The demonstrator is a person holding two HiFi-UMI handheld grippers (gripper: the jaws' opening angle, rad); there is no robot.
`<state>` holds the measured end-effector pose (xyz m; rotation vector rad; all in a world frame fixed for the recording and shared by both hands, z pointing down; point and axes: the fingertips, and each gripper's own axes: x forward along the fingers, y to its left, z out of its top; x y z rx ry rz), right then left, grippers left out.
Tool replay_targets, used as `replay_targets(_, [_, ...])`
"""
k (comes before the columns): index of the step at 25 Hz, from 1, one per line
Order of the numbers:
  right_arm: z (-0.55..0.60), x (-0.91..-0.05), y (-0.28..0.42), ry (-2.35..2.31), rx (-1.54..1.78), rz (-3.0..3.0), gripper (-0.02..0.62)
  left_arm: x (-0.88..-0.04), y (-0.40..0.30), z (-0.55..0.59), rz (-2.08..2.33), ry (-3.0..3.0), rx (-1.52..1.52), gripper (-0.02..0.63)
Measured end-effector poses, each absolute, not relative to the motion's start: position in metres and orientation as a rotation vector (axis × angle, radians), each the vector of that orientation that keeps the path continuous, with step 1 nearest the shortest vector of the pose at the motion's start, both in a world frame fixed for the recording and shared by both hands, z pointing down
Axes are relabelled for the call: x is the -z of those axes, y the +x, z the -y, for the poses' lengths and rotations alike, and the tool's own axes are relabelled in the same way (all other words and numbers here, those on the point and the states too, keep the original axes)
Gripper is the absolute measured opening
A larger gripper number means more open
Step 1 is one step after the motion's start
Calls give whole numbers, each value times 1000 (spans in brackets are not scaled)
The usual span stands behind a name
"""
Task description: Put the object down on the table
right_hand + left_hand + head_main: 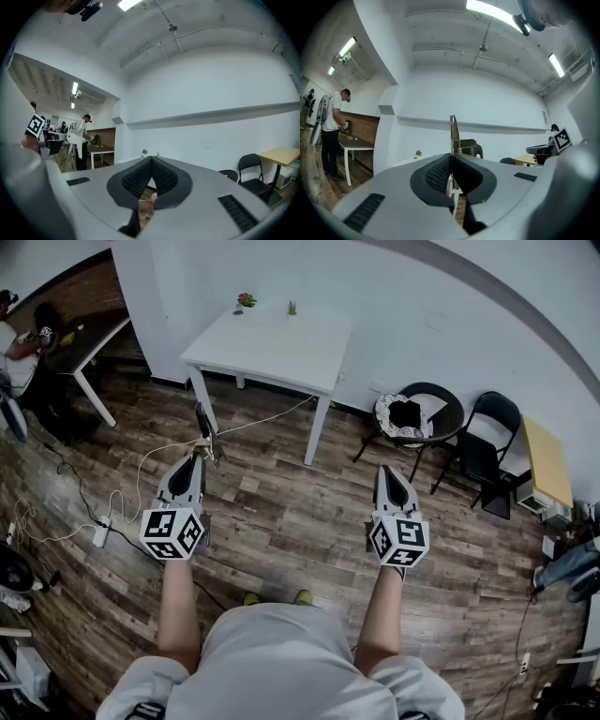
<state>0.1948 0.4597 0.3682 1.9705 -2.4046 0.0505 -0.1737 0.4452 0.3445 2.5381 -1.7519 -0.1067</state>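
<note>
My left gripper (200,455) is shut on a thin metal tool (202,424) with a dark handle, held over the wooden floor short of the white table (272,348). In the left gripper view the tool (453,133) stands up as a narrow metal strip from between the closed pads of the left gripper (451,158), with a small spring and a dark part beside it. My right gripper (388,471) is level with the left one and farther right. Its jaws are shut with nothing between them, as the right gripper (151,162) view shows.
Two small potted plants (246,301) stand at the table's far edge. A round chair (412,413) and a black folding chair (487,442) stand to the right by a yellow-topped table (547,460). A cable and power strip (98,535) lie left. A person (14,352) stands at a dark table.
</note>
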Motion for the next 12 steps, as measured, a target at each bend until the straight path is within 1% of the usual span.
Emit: replay_targets(12, [-465, -368, 185, 1969, -52, 2417, 6, -352, -179, -446, 1731, 2532, 98, 22])
